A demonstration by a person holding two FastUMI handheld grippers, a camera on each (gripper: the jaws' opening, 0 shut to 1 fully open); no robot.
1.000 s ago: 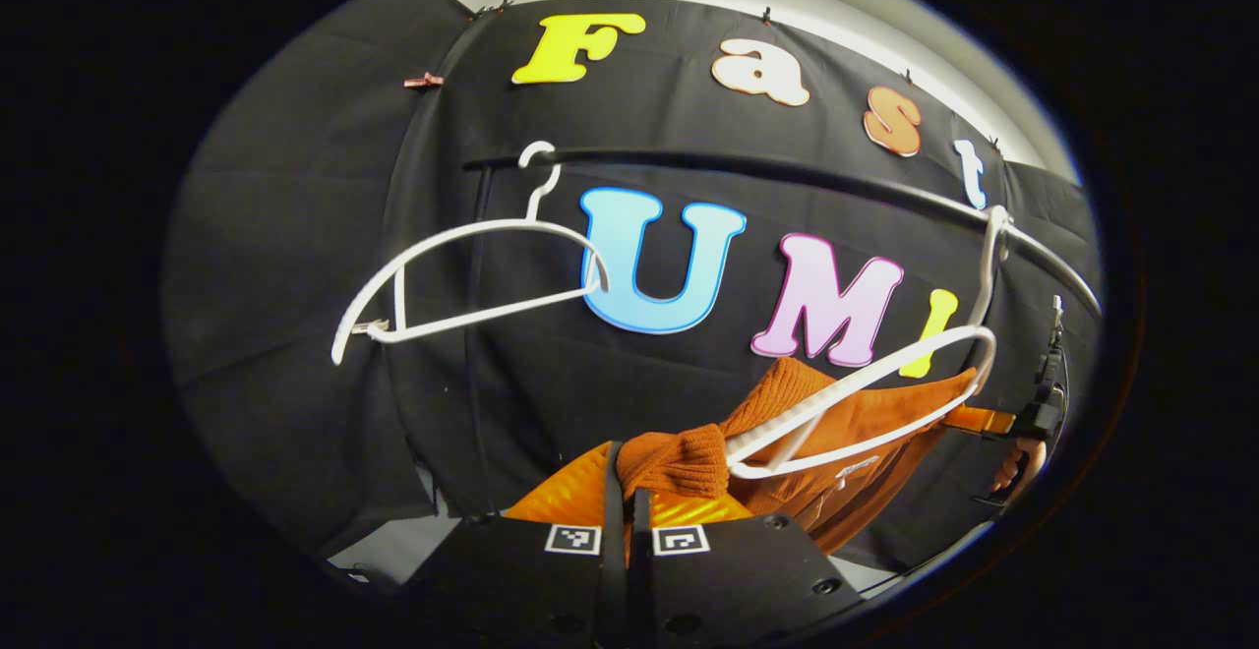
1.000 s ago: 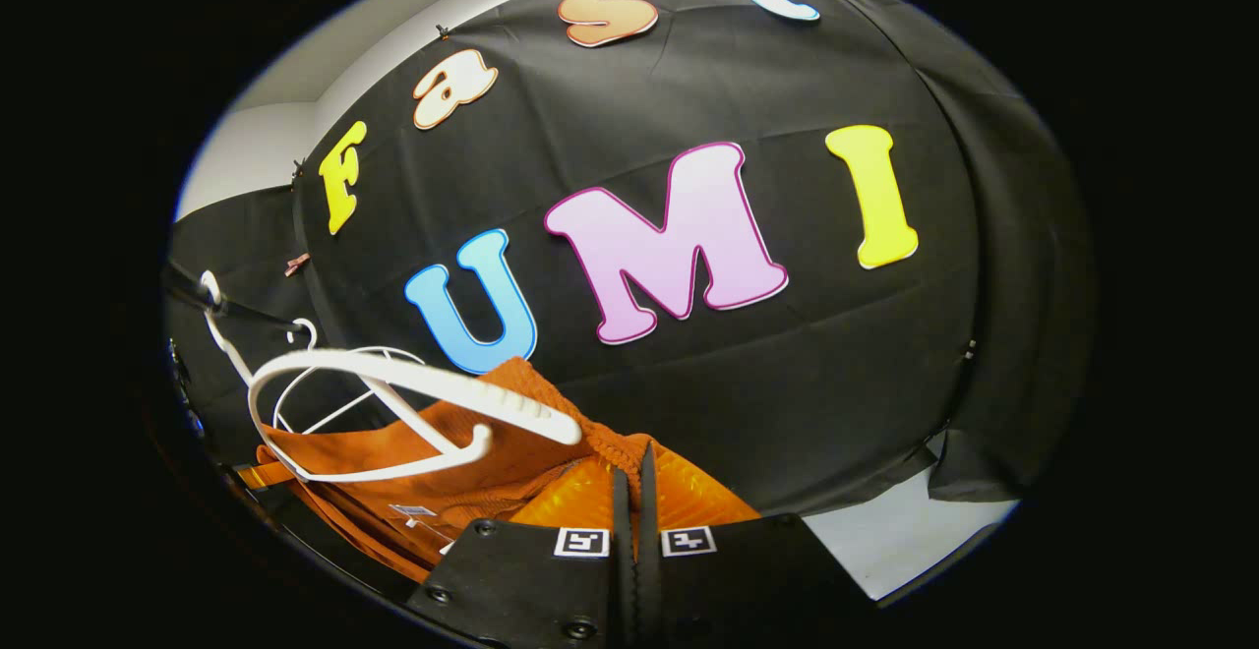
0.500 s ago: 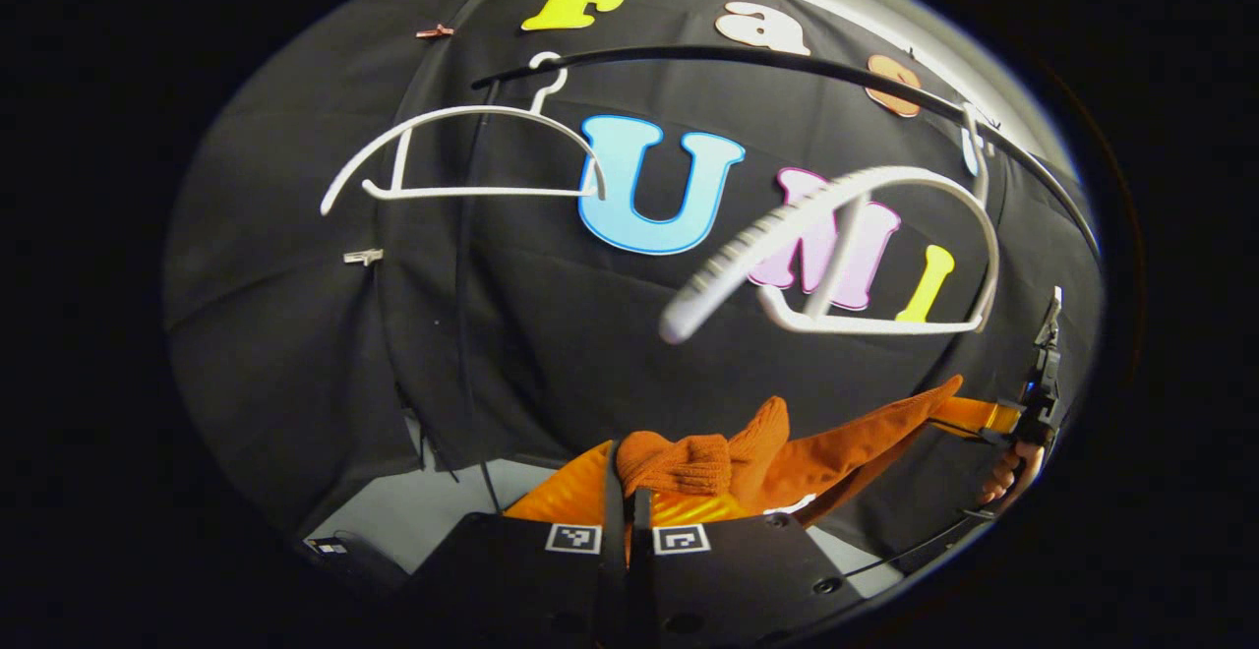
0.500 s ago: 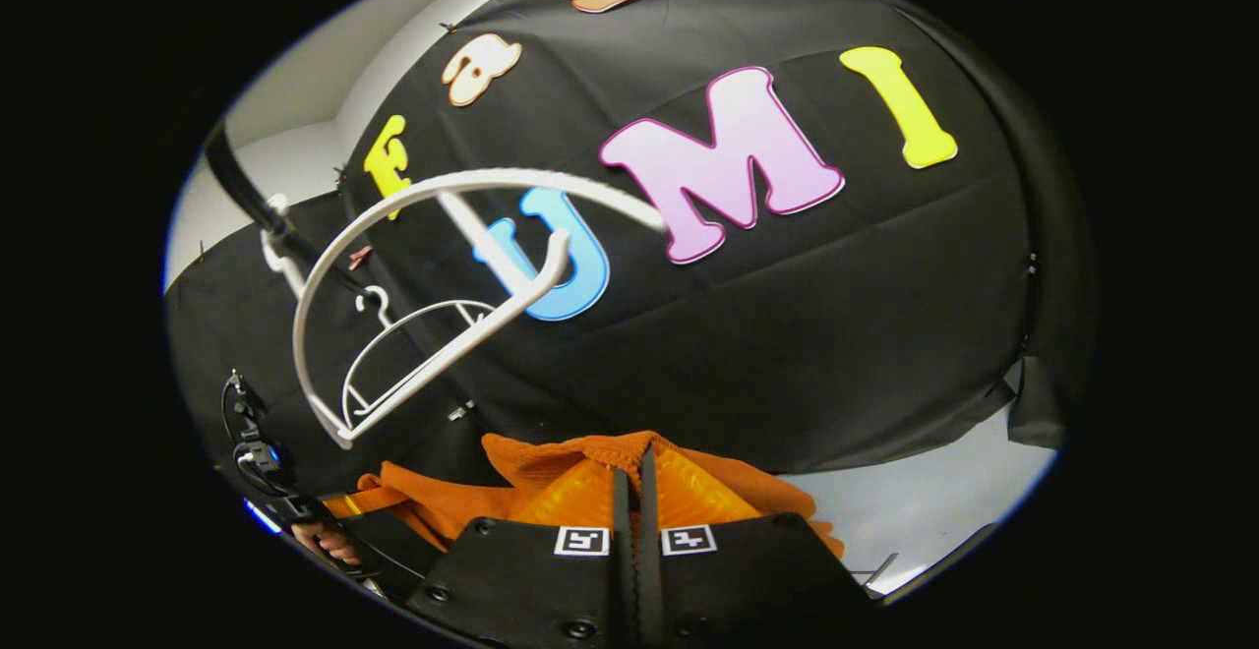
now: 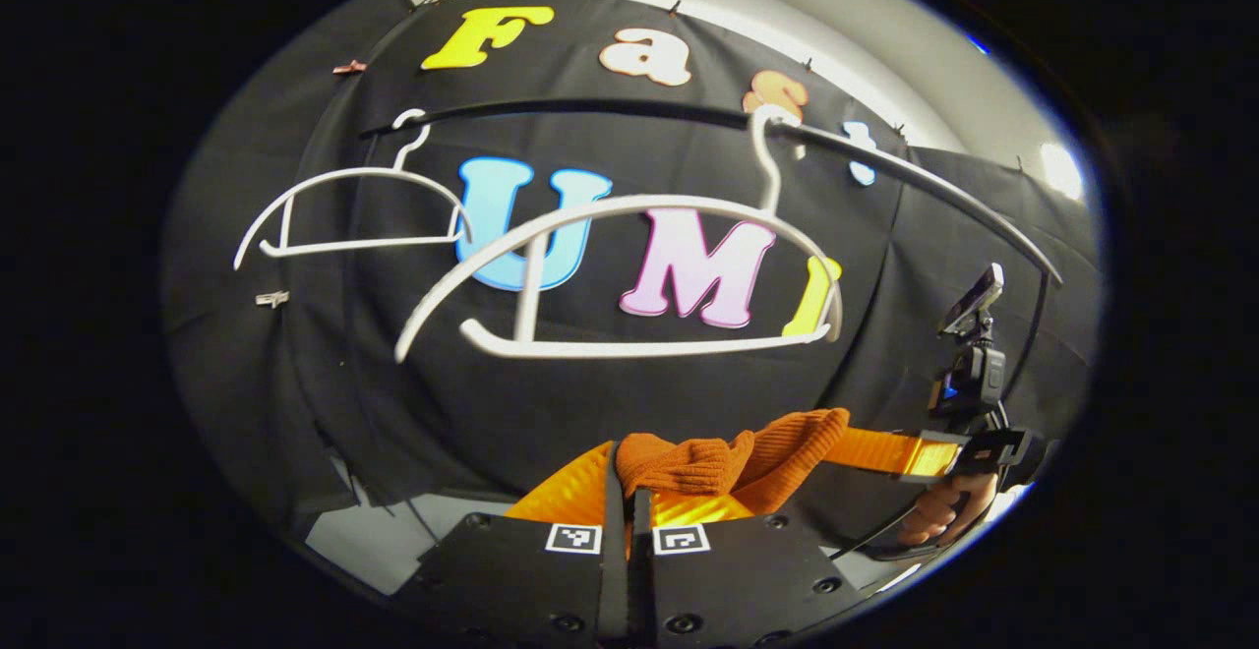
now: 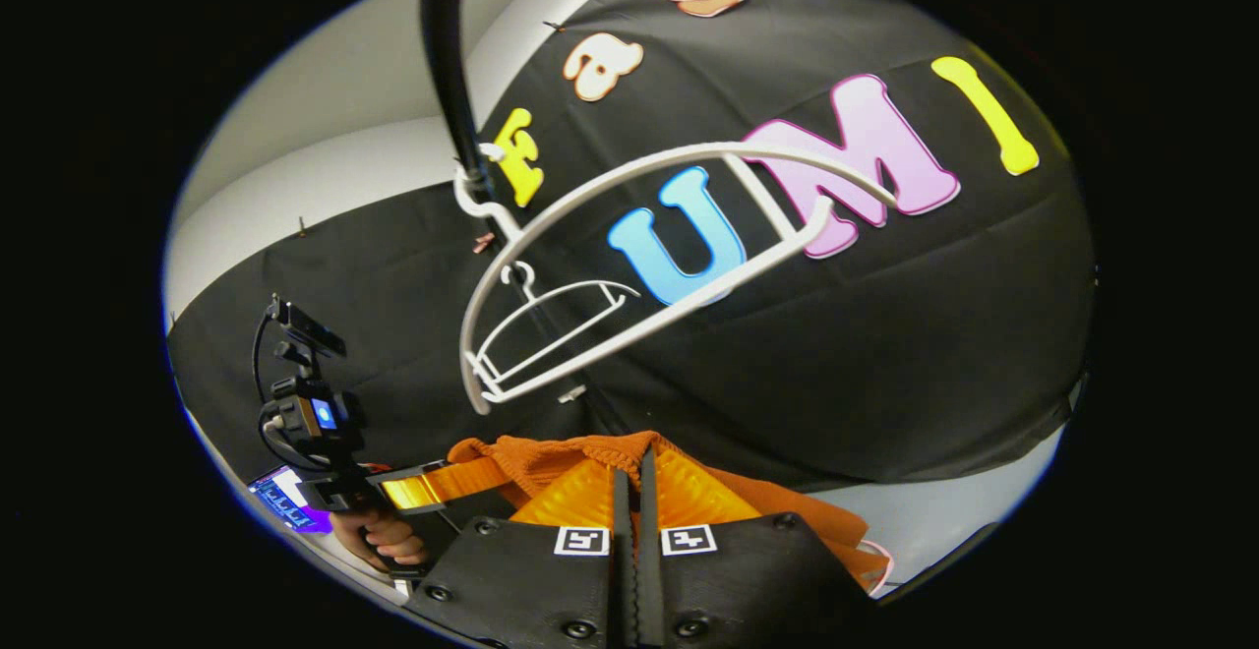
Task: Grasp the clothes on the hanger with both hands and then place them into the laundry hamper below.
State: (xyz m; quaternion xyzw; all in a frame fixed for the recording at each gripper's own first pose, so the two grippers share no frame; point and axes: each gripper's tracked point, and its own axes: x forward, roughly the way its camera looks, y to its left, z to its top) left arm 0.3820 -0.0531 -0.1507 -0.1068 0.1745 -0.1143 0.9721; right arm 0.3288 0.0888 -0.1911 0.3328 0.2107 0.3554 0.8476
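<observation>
Now the orange garment (image 5: 733, 457) hangs stretched between both claws, below the bare white hanger (image 5: 629, 280) on the rail (image 5: 915, 177). Left claw (image 5: 629, 492) and right claw (image 6: 634, 472) each pinch its knit edge. Uneven lowering could tug it from one thin grip.

A second white hanger (image 5: 354, 206) hangs bare on the dark rail (image 5: 590, 113), far at the left. Behind it, black cloth (image 5: 295, 383) covers a pale wall (image 6: 325, 177).
</observation>
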